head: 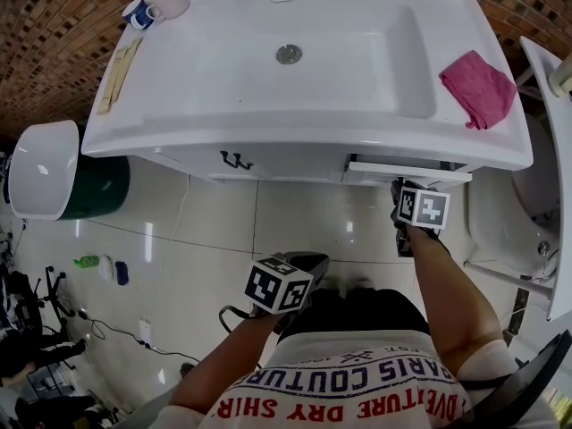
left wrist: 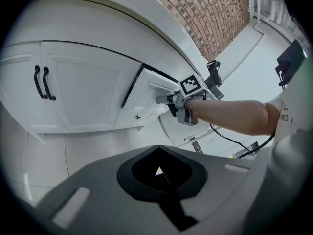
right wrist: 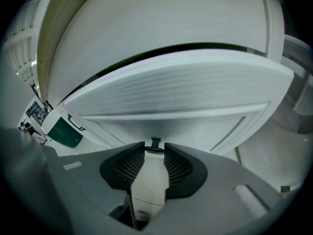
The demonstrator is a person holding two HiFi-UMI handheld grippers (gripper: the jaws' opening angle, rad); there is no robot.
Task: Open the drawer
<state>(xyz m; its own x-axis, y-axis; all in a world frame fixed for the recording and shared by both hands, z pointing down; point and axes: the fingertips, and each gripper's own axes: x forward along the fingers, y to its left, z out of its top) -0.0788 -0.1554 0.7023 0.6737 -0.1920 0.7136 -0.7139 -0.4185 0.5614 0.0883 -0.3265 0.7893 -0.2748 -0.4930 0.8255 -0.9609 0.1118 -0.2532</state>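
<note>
The white drawer (head: 393,172) under the sink counter's right part stands pulled out a little, a dark gap behind its front (left wrist: 146,89). In the right gripper view its panelled front (right wrist: 171,97) fills the picture, with a small dark handle (right wrist: 155,142) on it. My right gripper (right wrist: 154,148) is shut on that handle, the bar caught between its mesh pads. From above, the right gripper (head: 399,197) reaches the drawer front. My left gripper (head: 311,261) hangs lower, over the floor and apart from the cabinet. Its jaws (left wrist: 159,170) are shut with nothing in them.
Two cabinet doors with black handles (head: 236,160) sit left of the drawer. A pink cloth (head: 478,88) lies on the counter's right end, two mugs (head: 170,0) at its back left. A green bin with a white lid (head: 45,168) stands left, a toilet (head: 500,222) right.
</note>
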